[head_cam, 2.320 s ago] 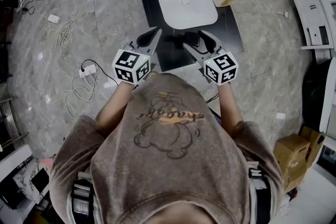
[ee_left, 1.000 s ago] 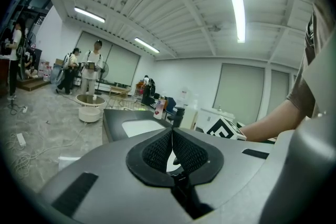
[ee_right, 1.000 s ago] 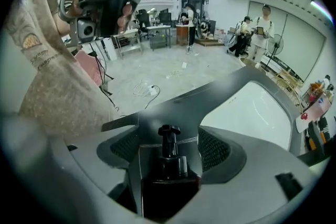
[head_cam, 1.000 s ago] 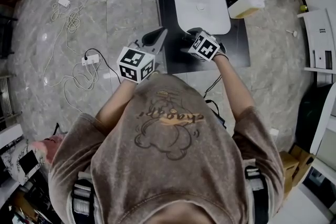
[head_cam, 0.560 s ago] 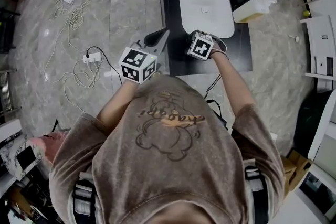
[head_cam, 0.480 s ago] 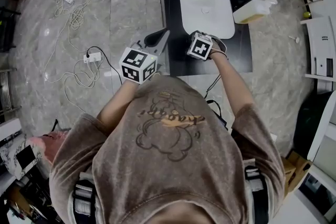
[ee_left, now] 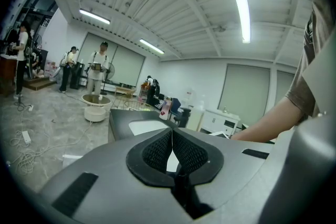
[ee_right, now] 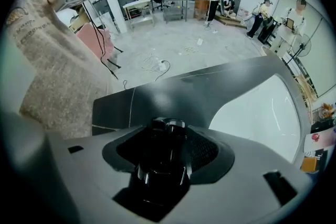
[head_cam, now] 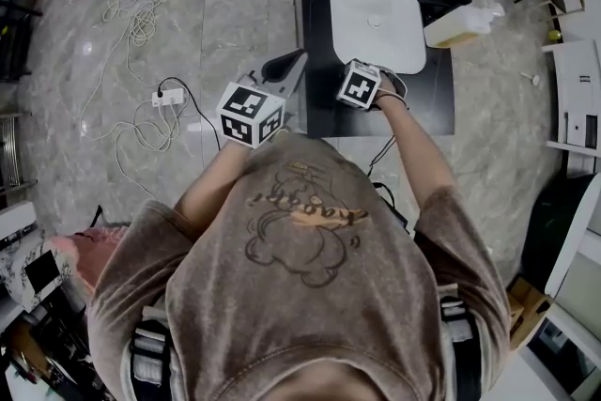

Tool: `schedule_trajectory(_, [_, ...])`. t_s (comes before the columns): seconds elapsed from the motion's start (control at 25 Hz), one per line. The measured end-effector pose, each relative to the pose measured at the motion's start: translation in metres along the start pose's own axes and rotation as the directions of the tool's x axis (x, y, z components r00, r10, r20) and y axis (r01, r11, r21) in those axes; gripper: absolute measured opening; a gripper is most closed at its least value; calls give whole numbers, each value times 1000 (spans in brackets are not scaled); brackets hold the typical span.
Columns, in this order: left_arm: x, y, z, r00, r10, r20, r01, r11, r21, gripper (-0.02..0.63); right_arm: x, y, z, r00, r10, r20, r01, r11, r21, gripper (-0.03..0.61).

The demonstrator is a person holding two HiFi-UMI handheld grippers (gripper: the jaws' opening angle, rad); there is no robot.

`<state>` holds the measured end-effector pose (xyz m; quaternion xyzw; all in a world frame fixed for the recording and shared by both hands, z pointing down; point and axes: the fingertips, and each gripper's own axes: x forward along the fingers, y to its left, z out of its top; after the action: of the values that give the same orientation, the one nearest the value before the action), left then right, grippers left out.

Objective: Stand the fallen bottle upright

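On the near edge of the black table (head_cam: 315,33), just short of its white basin (head_cam: 376,5), the dark bottle (ee_right: 166,162) sits between the jaws of the right gripper (ee_right: 169,131). That gripper points steeply down and its jaws have just been closing; the pads look to be meeting the bottle's sides. Glossy and rigid, the bottle is probably light and slippery, so a hold across the body below the cap seems safest. The left gripper (ee_left: 172,136) hovers alongside, jaws pressed together on nothing.
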<state>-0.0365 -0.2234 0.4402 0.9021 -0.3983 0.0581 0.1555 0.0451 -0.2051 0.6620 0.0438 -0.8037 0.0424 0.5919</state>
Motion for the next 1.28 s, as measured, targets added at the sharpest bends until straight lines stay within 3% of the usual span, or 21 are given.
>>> schedule_trajectory(1.28, [3, -12, -4, 998, -54, -12, 54, 998, 13, 20, -37, -4, -3, 984, -125, 127, 115, 990, 82, 166])
